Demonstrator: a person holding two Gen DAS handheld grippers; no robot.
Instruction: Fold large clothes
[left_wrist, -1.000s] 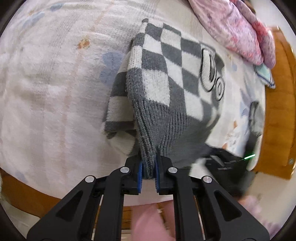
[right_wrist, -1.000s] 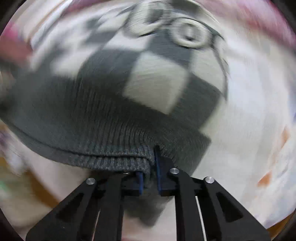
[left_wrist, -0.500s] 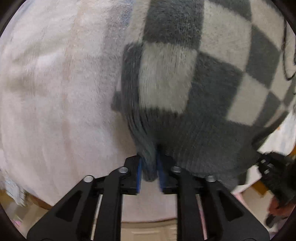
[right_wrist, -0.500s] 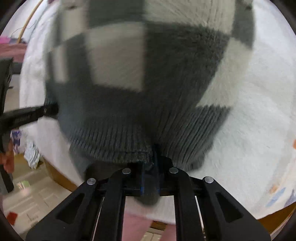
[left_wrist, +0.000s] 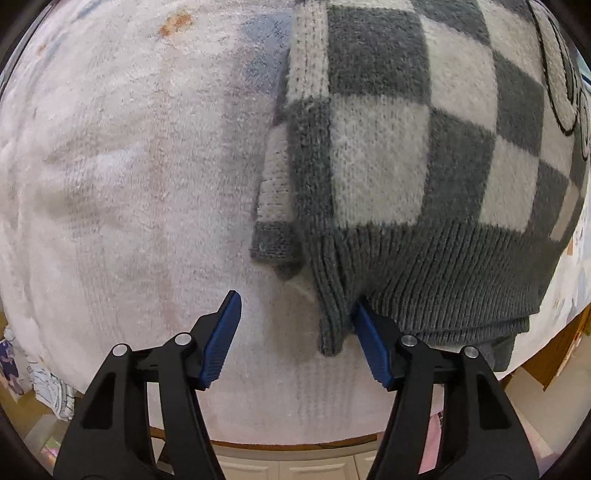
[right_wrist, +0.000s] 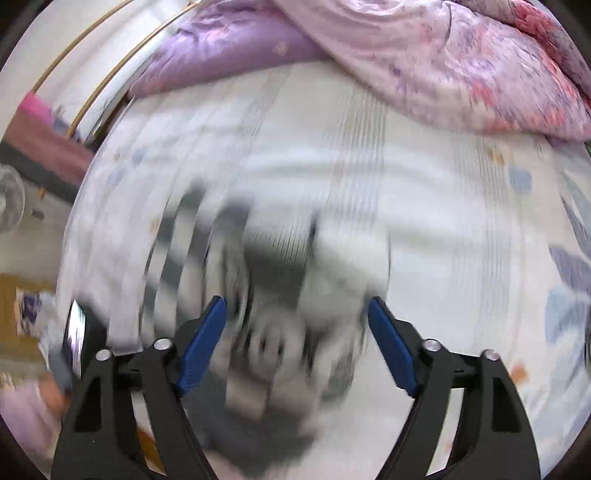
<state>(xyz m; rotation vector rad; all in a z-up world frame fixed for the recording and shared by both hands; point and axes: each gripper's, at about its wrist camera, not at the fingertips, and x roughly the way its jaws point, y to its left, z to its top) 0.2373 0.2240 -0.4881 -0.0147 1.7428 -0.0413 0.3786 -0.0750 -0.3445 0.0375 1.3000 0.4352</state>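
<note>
1. Bed (left_wrist: 110, 166): covered by a pale fleecy blanket with faint printed motifs. It fills most of the left wrist view; its wooden front edge runs along the bottom of that view, with tiled floor below.
2. Quilt (right_wrist: 461, 66): pink and lilac, flowered, heaped along the far edge of the bed in the right wrist view, well apart from the garment.
3. Checked sweater (left_wrist: 424, 166): a grey-and-white knit lying folded on the blanket near the bed's front edge, on the right side of the left wrist view. Its dark ribbed hem faces the front edge; a narrower folded layer, possibly a sleeve, shows from under its left side. A raised outlined emblem sits at the far right. In the right wrist view the same garment is a motion-blurred grey-and-white patch; its outline cannot be made out there.
4. Left gripper (left_wrist: 295, 332): points down at the blanket, jaws apart, having just been opening. A corner of the ribbed hem lies between the blue pads, just beside the right pad; neither pad presses it.
5. Right gripper (right_wrist: 295, 343): jaws apart, having just been opening, above the blurred sweater; nothing is gripped between the blue pads.
</note>
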